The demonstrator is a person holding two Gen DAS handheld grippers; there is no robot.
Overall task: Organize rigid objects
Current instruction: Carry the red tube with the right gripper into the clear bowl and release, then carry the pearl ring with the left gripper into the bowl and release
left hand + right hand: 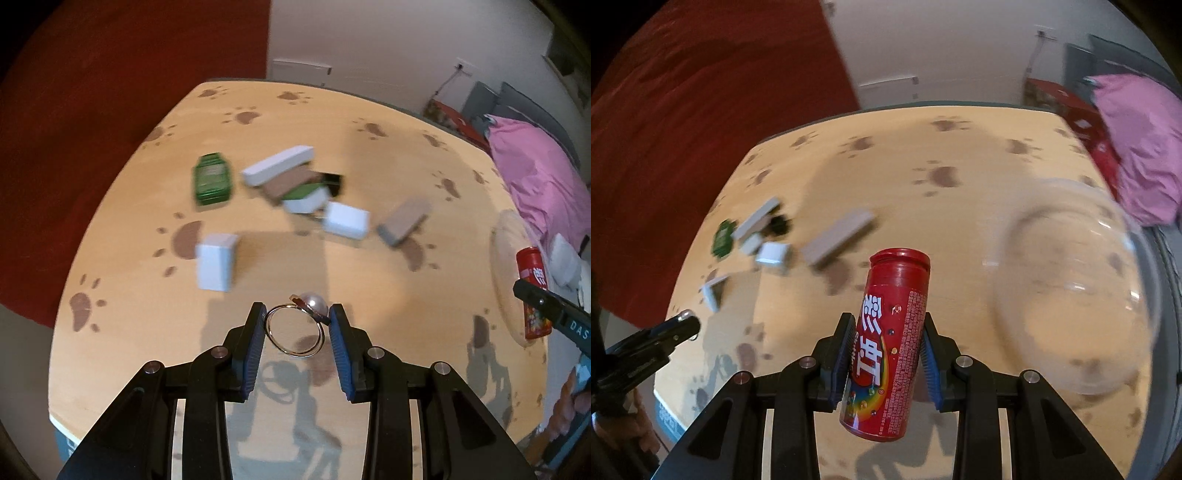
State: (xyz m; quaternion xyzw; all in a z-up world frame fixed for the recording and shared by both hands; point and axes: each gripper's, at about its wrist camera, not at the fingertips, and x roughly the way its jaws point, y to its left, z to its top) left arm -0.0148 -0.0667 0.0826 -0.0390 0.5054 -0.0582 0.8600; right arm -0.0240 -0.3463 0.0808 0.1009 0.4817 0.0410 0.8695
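My left gripper [297, 317] is shut on a silver ring with a pearl [300, 325], held above the paw-print table [332, 122]. My right gripper [886, 328] is shut on a red candy tube [890, 339], tilted slightly, lifted over the table beside a clear bowl [1078, 295]. In the left wrist view the red candy tube [532, 295] and the right gripper's finger [546, 306] show at the right edge. Scattered on the table are a green box [212, 179], white boxes [277, 164], [218, 260], [347, 219] and a grey block [404, 219].
A pile of a brown card, a green-lidded white box and a black item [306, 186] lies mid-table. A pink cloth [532, 173] lies off the table's right side. A red wall [110, 92] stands to the left. The left gripper [657, 343] appears at the right wrist view's left edge.
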